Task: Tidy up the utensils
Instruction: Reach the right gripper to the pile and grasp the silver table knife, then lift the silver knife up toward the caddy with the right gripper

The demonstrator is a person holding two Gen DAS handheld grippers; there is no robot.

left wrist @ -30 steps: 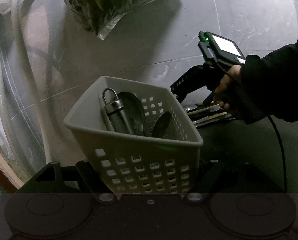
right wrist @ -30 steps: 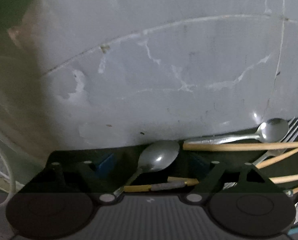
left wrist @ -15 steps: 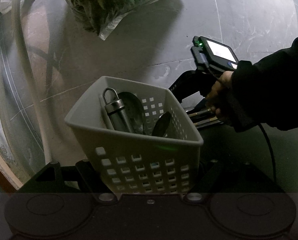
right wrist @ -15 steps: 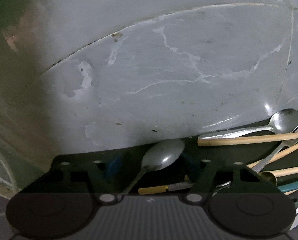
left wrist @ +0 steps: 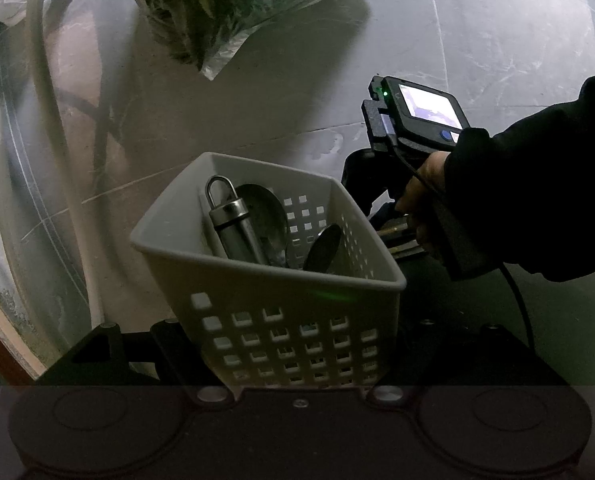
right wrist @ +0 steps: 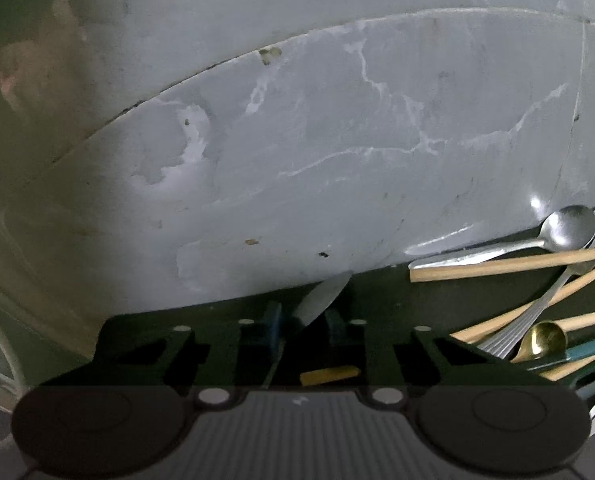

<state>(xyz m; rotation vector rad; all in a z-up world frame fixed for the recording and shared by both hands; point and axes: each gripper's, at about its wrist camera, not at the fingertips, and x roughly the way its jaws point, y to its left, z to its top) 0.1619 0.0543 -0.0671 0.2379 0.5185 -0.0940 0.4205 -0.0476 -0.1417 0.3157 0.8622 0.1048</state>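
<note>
Utensils are being gathered: a spoon [right wrist: 321, 298] is being closed on between the right gripper [right wrist: 302, 320] jaws at the dark mat's [right wrist: 389, 292] edge, while the basket [left wrist: 281, 292] is being clamped by the left gripper [left wrist: 297, 360], so a lift towards it seems next.

basket [left wrist: 281, 332] between left gripper's fingers, ladle [left wrist: 237, 224] and spoons inside it — right gripper [left wrist: 377, 184] just right, utensil pile [right wrist: 537, 304] beyond
</note>
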